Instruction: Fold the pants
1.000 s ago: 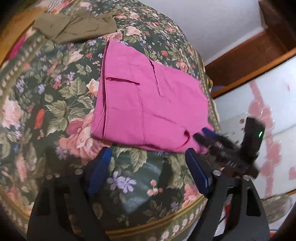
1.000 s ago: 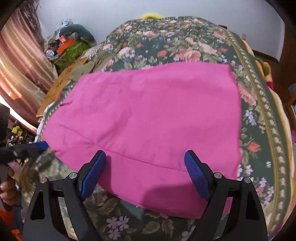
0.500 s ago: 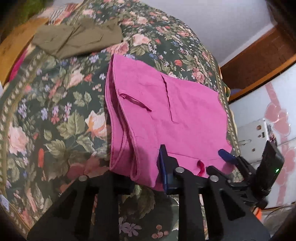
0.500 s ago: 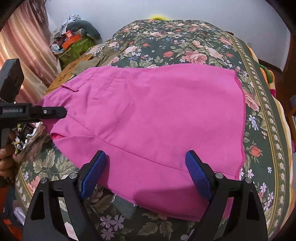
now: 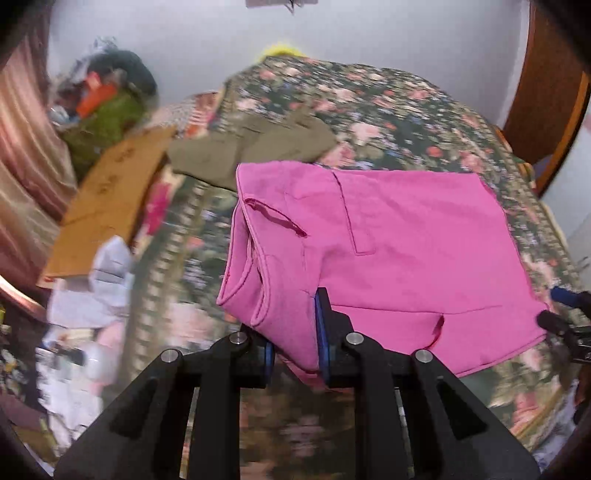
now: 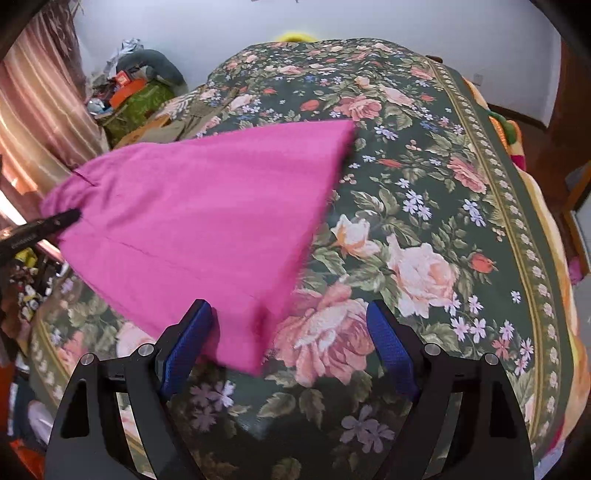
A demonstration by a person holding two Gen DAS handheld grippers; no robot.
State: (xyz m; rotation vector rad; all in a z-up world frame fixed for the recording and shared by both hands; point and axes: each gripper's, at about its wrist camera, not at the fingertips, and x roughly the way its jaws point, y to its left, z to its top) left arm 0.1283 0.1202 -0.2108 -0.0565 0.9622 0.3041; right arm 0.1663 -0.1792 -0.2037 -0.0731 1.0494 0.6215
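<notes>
Left gripper (image 5: 293, 341) clamped, right gripper (image 6: 288, 345) spread wide

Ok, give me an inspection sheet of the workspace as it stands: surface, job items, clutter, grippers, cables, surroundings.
Surface: floral bedspread, soft and uneven.
Job's things: pink pants, folded, waistband end lifted off the bed.
Clutter: olive garment behind the pants; cardboard and papers at the bed's left edge.
Grippers: left gripper shut on the pants' waistband corner; right gripper open, pants hem between its fingers.
Cables: nothing seen.
Surroundings: white wall, curtain, heap of belongings at left.
</notes>
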